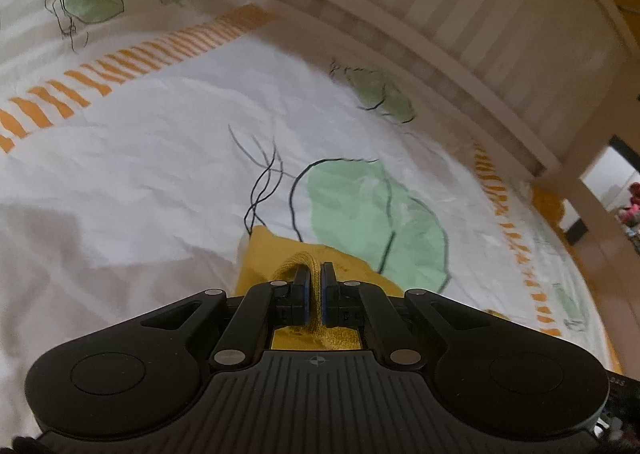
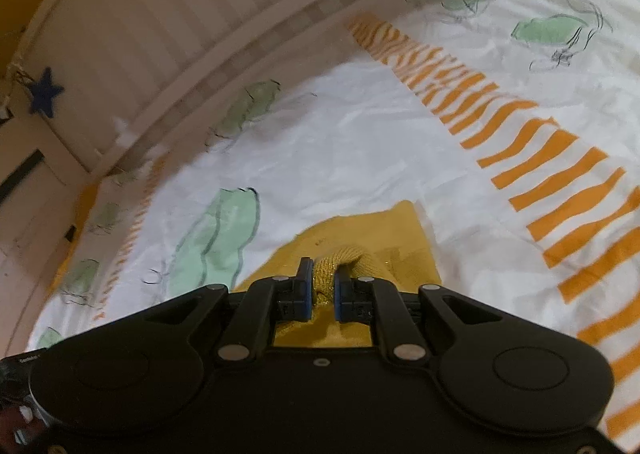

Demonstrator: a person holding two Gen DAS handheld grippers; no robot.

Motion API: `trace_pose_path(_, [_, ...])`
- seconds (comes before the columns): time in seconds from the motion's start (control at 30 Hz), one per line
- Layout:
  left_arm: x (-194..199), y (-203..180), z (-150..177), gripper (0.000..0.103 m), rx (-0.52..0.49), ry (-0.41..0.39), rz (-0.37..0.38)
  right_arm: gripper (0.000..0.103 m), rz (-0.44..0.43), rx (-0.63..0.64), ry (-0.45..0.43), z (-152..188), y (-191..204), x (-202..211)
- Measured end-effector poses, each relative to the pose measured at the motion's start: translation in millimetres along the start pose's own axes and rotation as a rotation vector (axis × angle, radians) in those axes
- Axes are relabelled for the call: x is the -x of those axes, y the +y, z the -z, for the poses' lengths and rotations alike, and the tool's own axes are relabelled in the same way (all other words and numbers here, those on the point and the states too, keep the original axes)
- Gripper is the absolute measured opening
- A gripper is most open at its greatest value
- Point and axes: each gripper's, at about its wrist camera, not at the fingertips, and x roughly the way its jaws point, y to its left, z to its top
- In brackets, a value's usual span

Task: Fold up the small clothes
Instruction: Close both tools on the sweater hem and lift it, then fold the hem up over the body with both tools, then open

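Closest to me, my left claw (image 1: 316, 274) was clamped on a knitted edge of the yellow garment (image 1: 276, 254); my right claw (image 2: 322, 274) pinched another edge. Its cloth hung just over a white leaf-printed bedsheet (image 1: 160, 134) beside slatted cot rails (image 1: 480, 14).

My right gripper (image 2: 319, 278) pinched a mustard knit garment (image 2: 384, 238) above the leaf-printed white bedsheet (image 2: 340, 150), near the slatted rail (image 2: 160, 34).

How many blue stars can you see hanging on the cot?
1. A single blue star hangs at the left end of the white slatted rail, seen from the right hand-held gripper's camera. More could be hidden outside the view.
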Motion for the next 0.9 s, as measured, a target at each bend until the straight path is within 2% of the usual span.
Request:
trace_pose_path(0.13, [-26, 4, 1, 0.006, -0.040, 0.029, -0.024, 0.018, 0.021, 0.017, 0.026, -2, -6, -25])
trace_pose_path(0.27, [-37, 10, 0, 0.007, -0.052, 0.025, -0.019, 0.026, 0.037, 0.027, 0.030, -1, -10, -38])
trace_pose_path(0.33, [-36, 10, -1, 0.013, -0.066, 0.024, -0.027, 0.043, 0.053, 0.031, 0.020, -1, -11, -39])
trace_pose_path(0.37, [-33, 9, -1, 0.028, -0.082, 0.011, -0.044, 0.062, 0.066, 0.041, -0.003, -1, -10, -37])
trace_pose_path(0.4, [-32, 5, -2, 0.038, -0.103, -0.011, -0.062, 0.078, 0.074, 0.055, -0.029, -1, -9, -34])
trace_pose_path(0.47, [-24, -1, -2, 0.039, -0.158, -0.053, -0.079, 0.079, 0.078, 0.099, -0.082, -3, -4, -24])
trace_pose_path(0.6, [-9, -21, 2, 0.043, -0.248, -0.069, -0.073, 0.079, 0.084, 0.191, -0.100, -2, 12, -12])
trace_pose_path(0.67, [-8, -34, 10, 0.044, -0.305, -0.029, -0.052, 0.079, 0.084, 0.249, -0.083, 2, 24, -11])
trace_pose_path(0.83, [-6, -67, 45, 0.044, -0.532, 0.085, -0.005, 0.079, 0.083, 0.408, -0.016, 22, 51, -13])
trace_pose_path(0.9, [-9, -71, 56, 0.044, -0.555, 0.127, 0.015, 0.078, 0.082, 0.470, 0.022, 33, 60, -18])
